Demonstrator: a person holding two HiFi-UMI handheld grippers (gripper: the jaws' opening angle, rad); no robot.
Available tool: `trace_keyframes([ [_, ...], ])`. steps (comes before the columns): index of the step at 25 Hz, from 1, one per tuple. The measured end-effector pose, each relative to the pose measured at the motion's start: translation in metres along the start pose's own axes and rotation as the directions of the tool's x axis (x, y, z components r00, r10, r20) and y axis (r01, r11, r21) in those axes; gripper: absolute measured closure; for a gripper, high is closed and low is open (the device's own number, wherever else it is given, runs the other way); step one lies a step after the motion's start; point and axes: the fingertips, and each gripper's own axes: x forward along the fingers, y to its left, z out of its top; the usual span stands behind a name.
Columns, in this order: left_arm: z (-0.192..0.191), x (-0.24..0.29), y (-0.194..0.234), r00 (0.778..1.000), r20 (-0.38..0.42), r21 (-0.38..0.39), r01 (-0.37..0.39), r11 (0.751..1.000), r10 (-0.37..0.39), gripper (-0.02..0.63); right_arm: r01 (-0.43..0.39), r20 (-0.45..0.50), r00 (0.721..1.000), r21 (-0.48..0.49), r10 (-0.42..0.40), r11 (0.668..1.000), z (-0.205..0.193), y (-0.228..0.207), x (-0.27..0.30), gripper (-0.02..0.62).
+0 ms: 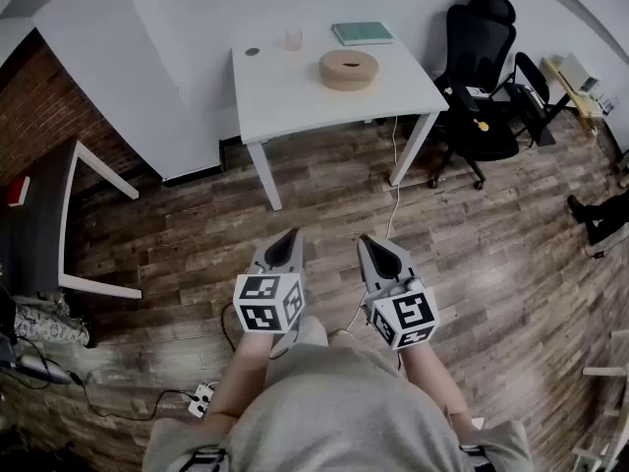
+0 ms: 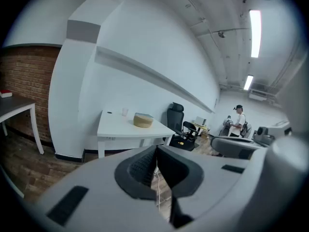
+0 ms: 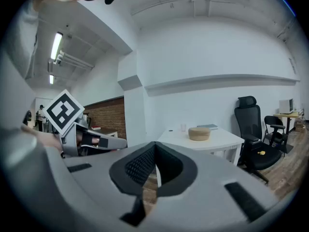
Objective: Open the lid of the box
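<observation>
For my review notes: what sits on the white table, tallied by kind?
round box: 1
cup: 1
book: 1
small dark disc: 1
Total: 4

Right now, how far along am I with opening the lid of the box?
Nothing looks done: the round box sits closed on the white table. Nothing is in hand: the left tongs and right tongs are shut and empty, well short of the table. Left: step up, grip the lid and lift it off.
</observation>
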Motion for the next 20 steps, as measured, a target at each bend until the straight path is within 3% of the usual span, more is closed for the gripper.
trace_keyframes([
  [4, 0.004, -0.025, 0.001, 0.999, 0.024, -0.025, 0.038, 0.999, -0.037, 0.6, 0.006, -0.01, 1.0, 0.002, -0.006, 1.0, 0.007, 0.018, -0.01, 0.595],
  [9, 0.005, -0.047, 0.006, 0.996, 0.02, 0.033, 0.085, 0.996, -0.086, 0.6, 0.025, 0.0, 1.0, 0.021, -0.025, 0.999, 0.01, 0.045, -0.009, 0.594],
  [20, 0.007, -0.065, 0.039, 0.993, 0.016, 0.055, 0.116, 0.992, -0.117, 0.6, 0.068, 0.016, 0.997, 0.046, -0.069, 0.997, 0.006, 0.081, 0.001, 0.595],
])
